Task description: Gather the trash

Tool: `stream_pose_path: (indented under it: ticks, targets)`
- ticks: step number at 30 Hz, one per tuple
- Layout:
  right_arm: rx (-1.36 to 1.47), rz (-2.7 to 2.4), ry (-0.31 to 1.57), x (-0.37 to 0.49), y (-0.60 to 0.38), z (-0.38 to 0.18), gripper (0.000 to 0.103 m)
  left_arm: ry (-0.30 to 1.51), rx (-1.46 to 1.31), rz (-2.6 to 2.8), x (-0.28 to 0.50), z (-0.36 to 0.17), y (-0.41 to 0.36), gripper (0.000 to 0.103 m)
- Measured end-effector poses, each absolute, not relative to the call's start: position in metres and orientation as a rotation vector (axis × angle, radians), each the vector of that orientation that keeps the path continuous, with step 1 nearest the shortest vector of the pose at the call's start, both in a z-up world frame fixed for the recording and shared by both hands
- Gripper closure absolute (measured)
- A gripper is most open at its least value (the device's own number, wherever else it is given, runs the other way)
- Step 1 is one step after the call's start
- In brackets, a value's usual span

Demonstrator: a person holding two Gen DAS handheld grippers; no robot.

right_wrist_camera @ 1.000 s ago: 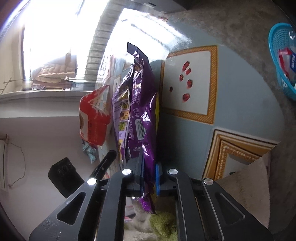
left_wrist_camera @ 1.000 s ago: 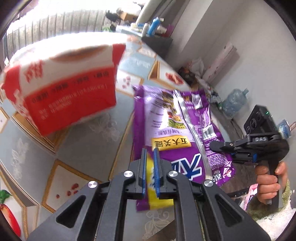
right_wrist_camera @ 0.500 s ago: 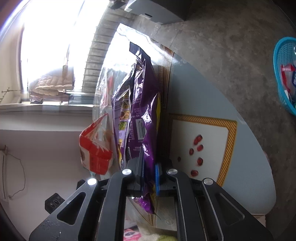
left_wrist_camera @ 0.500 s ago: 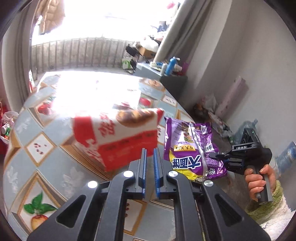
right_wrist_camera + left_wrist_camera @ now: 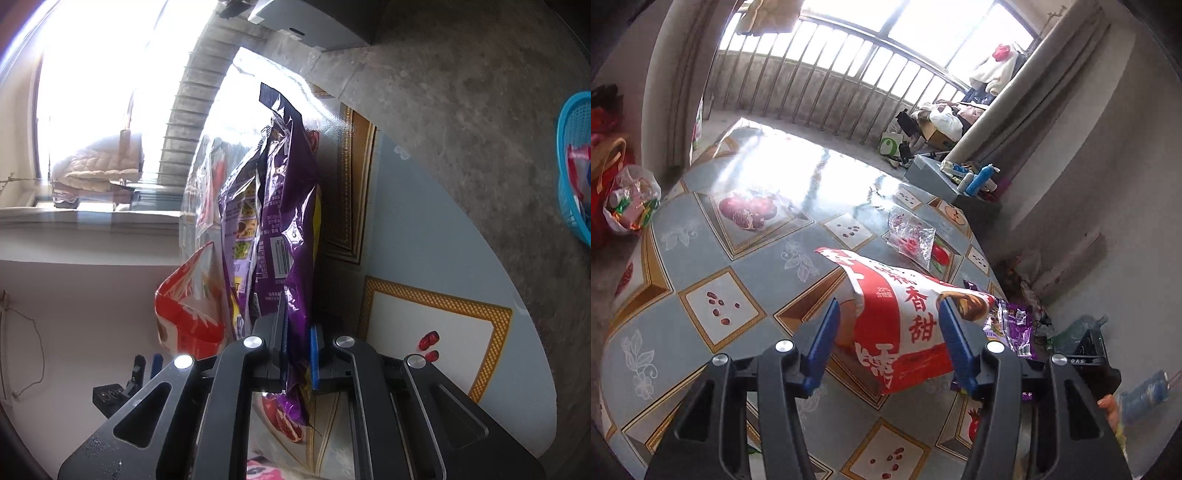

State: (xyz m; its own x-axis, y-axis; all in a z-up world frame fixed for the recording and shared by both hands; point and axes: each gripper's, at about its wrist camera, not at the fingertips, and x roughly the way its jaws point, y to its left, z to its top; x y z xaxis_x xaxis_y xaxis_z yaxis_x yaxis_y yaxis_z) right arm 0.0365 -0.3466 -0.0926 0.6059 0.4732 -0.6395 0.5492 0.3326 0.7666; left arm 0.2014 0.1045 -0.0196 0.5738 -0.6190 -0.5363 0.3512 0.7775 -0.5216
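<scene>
Red-and-white crinkled plastic snack bag [image 5: 905, 325] lies on the tiled-pattern desk [image 5: 713, 258] directly between the left tongs' [image 5: 888, 332] wide-spread blades, long axis crosswise; right tongs [image 5: 297, 354] pinch a purple foil wrapper [image 5: 286, 206] just beyond.

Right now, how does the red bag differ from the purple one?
The red bag sits between the open left gripper, unclamped; the purple bag is pinched by the shut right gripper. The red bag is red and white with large characters; the purple bag is glossy with a barcode. Both are empty-looking snack wrappers at the table.
</scene>
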Motion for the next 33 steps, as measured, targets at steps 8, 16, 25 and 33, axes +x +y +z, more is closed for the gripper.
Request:
stream_pose_path:
  ticks: [8, 16, 25, 33]
  targets:
    - [1.295, -0.073, 0.997, 0.036, -0.346, -0.090, 0.095, 0.934, -0.635, -0.655, 0.234, -0.050, 0.107, 0.050]
    - [1.298, -0.069, 0.994, 0.037, -0.347, -0.087, 0.095, 0.972, -0.721, -0.668, 0.240, -0.057, 0.113, 0.068]
    - [1.316, -0.048, 0.958, 0.031, -0.349, -0.080, 0.096, 0.933, -0.757, -0.723, 0.235, -0.044, 0.119, 0.087]
    - [1.315, -0.039, 0.910, 0.022, -0.354, -0.070, 0.096, 0.861, -0.759, -0.769, 0.229, -0.021, 0.119, 0.098]
